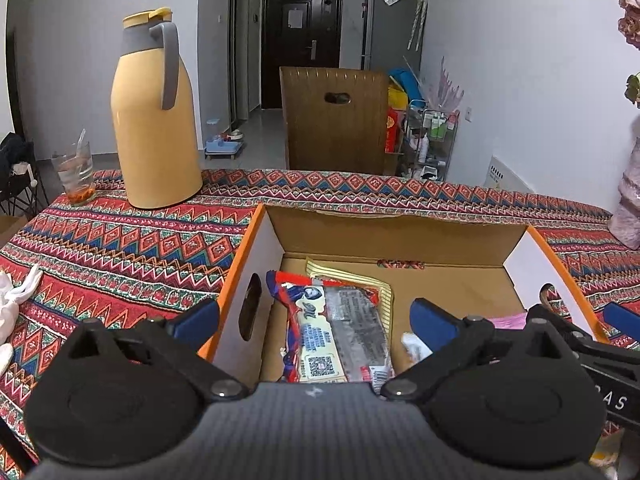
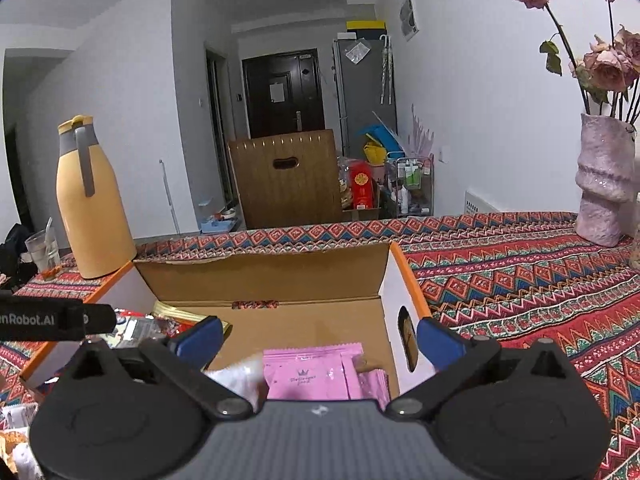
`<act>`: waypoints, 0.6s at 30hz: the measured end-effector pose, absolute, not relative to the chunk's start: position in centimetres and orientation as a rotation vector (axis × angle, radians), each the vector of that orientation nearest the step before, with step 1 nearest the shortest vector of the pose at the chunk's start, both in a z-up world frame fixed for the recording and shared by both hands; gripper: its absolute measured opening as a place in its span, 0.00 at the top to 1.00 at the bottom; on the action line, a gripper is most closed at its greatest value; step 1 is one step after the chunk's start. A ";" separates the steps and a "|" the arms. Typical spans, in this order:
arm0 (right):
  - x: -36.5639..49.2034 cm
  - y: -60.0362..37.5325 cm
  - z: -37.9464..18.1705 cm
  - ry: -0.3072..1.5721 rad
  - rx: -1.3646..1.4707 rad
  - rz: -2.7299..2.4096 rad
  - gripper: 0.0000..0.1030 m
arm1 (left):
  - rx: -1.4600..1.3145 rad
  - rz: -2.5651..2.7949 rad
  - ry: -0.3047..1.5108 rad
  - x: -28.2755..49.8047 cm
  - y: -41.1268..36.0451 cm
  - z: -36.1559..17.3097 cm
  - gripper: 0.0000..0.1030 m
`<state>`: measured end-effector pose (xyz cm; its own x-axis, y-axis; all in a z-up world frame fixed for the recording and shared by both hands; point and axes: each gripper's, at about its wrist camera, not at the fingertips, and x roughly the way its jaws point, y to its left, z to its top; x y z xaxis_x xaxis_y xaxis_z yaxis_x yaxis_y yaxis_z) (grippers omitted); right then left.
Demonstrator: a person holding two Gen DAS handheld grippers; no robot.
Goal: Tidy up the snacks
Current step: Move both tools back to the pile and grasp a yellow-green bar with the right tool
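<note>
An open cardboard box with orange edges stands on the patterned tablecloth. Inside at its left lies a red, white and blue snack packet on a gold packet. At its right lie pink packets and a white packet. My left gripper is open and empty above the box's left side, its left finger outside the wall. My right gripper is open and empty above the pink packets, its right finger outside the right wall. The right gripper also shows at the left wrist view's right edge.
A yellow thermos jug and a glass with a spoon stand at the table's far left. A pink vase of dried roses stands far right. White cloth lies left. More snacks lie at lower left.
</note>
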<state>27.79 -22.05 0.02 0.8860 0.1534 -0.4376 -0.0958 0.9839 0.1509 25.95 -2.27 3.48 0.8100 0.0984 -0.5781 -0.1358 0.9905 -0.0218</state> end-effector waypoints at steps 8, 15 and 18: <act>26.0 -22.3 2.1 0.408 0.109 0.130 0.00 | -0.070 0.120 0.569 24.3 -2.3 5.3 0.00; 23.7 -23.0 3.3 0.389 0.085 0.137 0.00 | -0.067 0.102 0.550 22.3 -2.4 6.9 0.00; 22.2 -23.5 3.5 0.387 0.071 0.140 0.00 | -0.060 0.090 0.555 21.2 -2.6 7.1 0.00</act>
<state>22.20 -23.52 3.48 0.9167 0.1491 -0.3708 -0.1219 0.9879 0.0960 21.16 -2.60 7.14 0.8461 0.0695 -0.5285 -0.1018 0.9943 -0.0323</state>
